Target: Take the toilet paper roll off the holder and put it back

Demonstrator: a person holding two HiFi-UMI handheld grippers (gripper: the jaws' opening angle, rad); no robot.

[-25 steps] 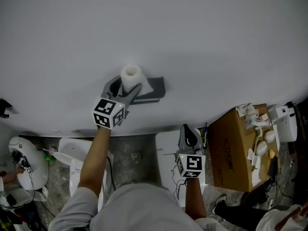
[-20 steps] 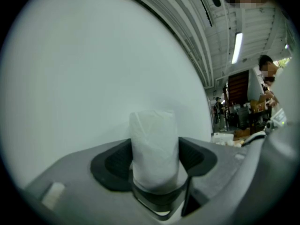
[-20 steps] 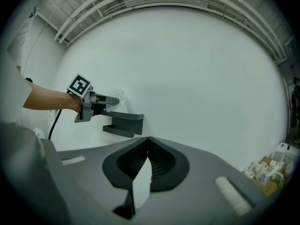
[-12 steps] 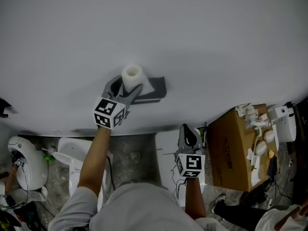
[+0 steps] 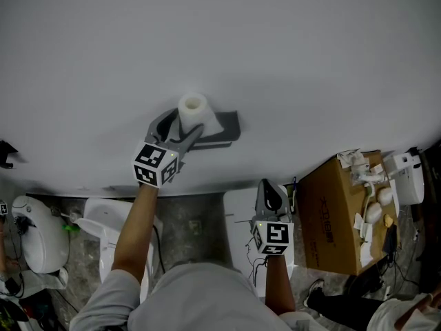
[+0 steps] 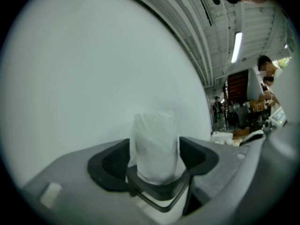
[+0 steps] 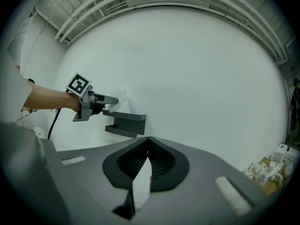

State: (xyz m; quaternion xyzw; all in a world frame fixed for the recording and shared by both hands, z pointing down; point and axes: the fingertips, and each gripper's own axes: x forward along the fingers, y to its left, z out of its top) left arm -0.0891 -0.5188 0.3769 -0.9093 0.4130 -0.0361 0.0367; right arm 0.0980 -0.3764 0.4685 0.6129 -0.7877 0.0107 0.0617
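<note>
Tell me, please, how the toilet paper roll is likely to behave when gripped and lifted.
The toilet paper roll looks soft, wrinkled and probably light, so it would likely dent under a firm squeeze. Being cylindrical, it may roll away if laid on its side.

Plain white wall [image 5: 310,61]; grey floor [image 5: 178,209]; cardboard box [image 5: 337,212] right; strip light [image 6: 236,46] overhead.

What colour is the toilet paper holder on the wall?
Dark grey; the holder shows most clearly in the right gripper view.

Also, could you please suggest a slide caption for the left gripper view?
Left gripper, jaws opening, with the toilet paper roll between them, facing a white wall.
</note>
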